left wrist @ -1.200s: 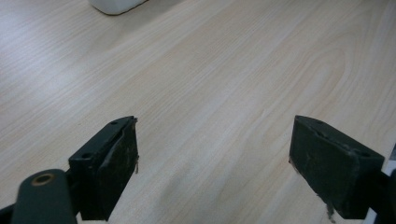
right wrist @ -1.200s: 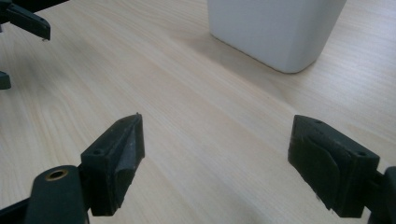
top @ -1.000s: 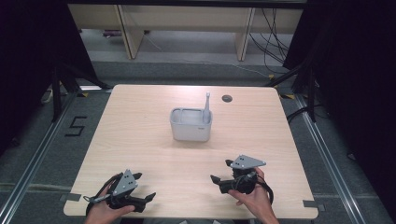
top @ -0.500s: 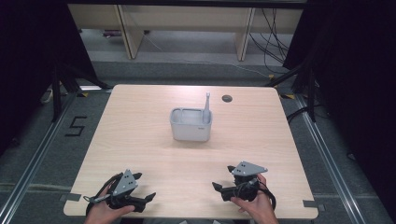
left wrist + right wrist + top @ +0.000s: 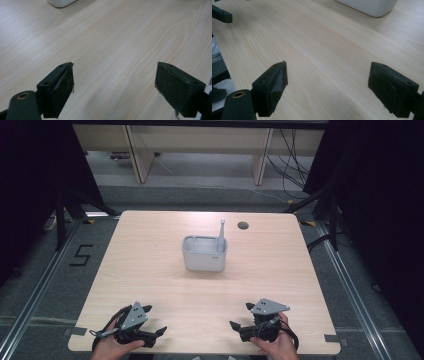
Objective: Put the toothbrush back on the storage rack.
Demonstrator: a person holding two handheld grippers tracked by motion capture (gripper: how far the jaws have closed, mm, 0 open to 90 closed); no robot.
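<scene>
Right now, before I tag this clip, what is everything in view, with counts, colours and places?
Light wooden table: one, pale wood grain, centre of the high view.
White rectangular plastic container: one, white, middle of the table, toward the far side.
Grey upright utensil handle: one, grey, standing in the container's right end; its lower part is hidden.
Small dark round hole: one, dark, near the table's far edge.
Number 5 floor marking: one, black, on the floor to the left of the table.
Left claw: one, black, open, near edge at left, held in a hand.
Right claw: one, black, open, near edge at right, held in a hand.
</scene>
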